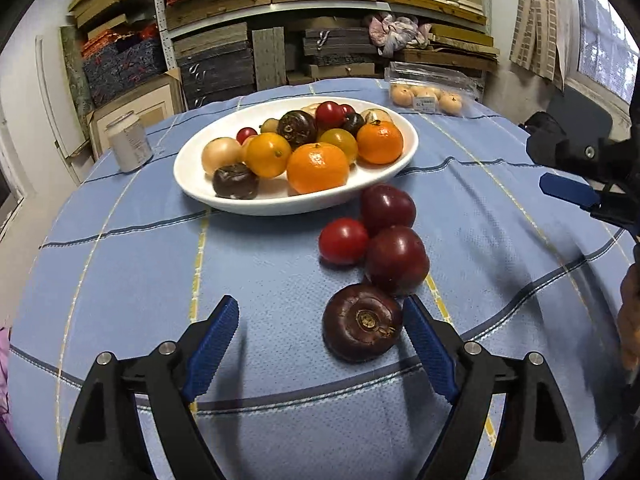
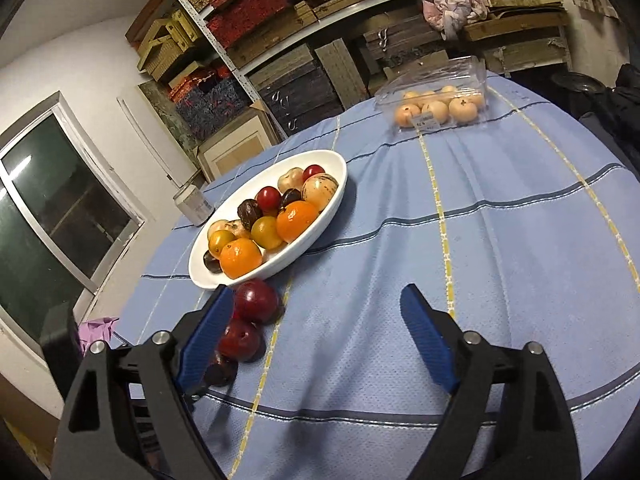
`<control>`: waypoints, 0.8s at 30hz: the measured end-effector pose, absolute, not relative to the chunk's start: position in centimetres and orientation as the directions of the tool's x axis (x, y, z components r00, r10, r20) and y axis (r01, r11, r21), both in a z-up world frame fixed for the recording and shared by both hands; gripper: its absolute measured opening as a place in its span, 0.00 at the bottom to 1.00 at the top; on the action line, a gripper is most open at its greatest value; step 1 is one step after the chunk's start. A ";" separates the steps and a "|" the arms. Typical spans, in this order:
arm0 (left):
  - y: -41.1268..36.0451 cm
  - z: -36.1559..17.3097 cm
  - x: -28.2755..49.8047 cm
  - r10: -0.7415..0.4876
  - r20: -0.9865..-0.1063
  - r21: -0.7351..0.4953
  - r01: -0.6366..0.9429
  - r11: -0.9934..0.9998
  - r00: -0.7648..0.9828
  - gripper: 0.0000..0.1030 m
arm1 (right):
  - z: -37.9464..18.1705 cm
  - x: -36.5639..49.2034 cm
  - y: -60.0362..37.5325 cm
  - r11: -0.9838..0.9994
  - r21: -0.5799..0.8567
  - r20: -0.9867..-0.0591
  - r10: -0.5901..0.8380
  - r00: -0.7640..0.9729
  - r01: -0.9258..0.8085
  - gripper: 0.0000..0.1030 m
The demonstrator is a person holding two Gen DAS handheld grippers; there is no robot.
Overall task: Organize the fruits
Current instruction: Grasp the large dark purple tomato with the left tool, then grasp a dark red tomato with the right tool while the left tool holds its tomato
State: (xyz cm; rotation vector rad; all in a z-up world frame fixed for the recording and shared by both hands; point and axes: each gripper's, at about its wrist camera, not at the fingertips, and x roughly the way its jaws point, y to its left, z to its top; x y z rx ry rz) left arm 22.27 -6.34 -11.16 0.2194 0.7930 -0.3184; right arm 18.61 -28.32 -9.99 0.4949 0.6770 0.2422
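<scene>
Evidently the left gripper (image 1: pixel 320 332), jaws spread and empty, was nearer the water chestnut (image 1: pixel 362 322), which lay just inside its right finger (image 1: pixel 428 350).

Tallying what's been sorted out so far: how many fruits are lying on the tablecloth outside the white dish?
4, clustered just in front of the white dish: a dark red plum, a red tomato, another plum, and a dark brown fruit nearest. None seem hidden.
</scene>
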 end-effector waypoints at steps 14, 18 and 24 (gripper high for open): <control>-7.0 -12.2 22.8 -0.282 -0.774 -0.008 0.437 0.899 0.567 0.48 | -10.5 19.0 -26.3 0.881 0.464 -0.572 0.377 0.729 -0.092 0.81; -6.7 -12.1 22.8 -0.280 -0.768 -0.011 0.426 0.905 0.576 0.42 | -10.5 18.9 -24.7 0.896 0.421 -0.583 0.386 0.715 -0.140 0.81; -4.7 -11.0 22.3 -0.213 -0.740 0.033 0.351 0.936 0.638 0.42 | -11.1 19.3 -20.8 0.913 0.351 -0.620 0.392 0.680 -0.206 0.79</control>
